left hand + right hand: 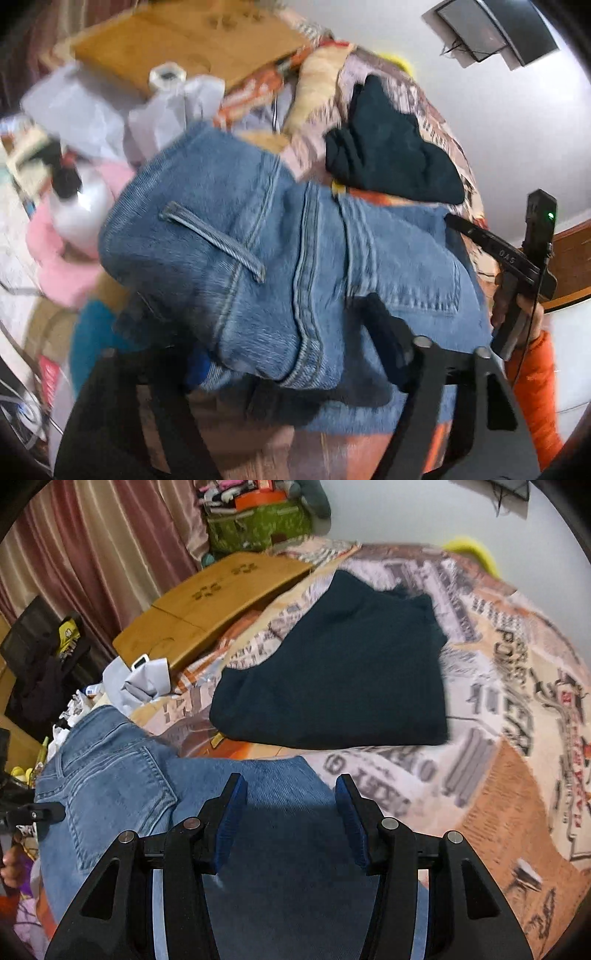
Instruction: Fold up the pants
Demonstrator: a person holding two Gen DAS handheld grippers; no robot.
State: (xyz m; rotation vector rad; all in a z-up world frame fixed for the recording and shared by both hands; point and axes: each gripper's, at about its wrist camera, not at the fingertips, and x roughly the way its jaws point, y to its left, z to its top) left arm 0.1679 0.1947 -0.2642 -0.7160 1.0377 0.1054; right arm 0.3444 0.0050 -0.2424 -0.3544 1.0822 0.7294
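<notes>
Pants, faded blue denim jeans, lie on the bed over the newspaper-print quilt, seat side up with a back pocket showing. From my right wrist view they run from the waist and pocket end at lower left across under my right gripper, so the long axis goes roughly left to right in front of me. My right gripper hovers right over the denim, blue pads wide apart, nothing between them. In the left wrist view the jeans bulge up close against my left gripper, belt loop and centre seam facing the lens. The fingers are mostly hidden behind cloth and blur, so I cannot tell if that one is clamped on the fabric or only pushed under it. The right gripper shows at the far edge of the denim there, so both tools sit at the pants, one at each end. Past the jeans, a folded dark navy garment rests on the quilt just beyond them, apart from the denim. A wooden lap tray lies further back by the pink curtain. My guess: fold comes along that left-right axis.
</notes>
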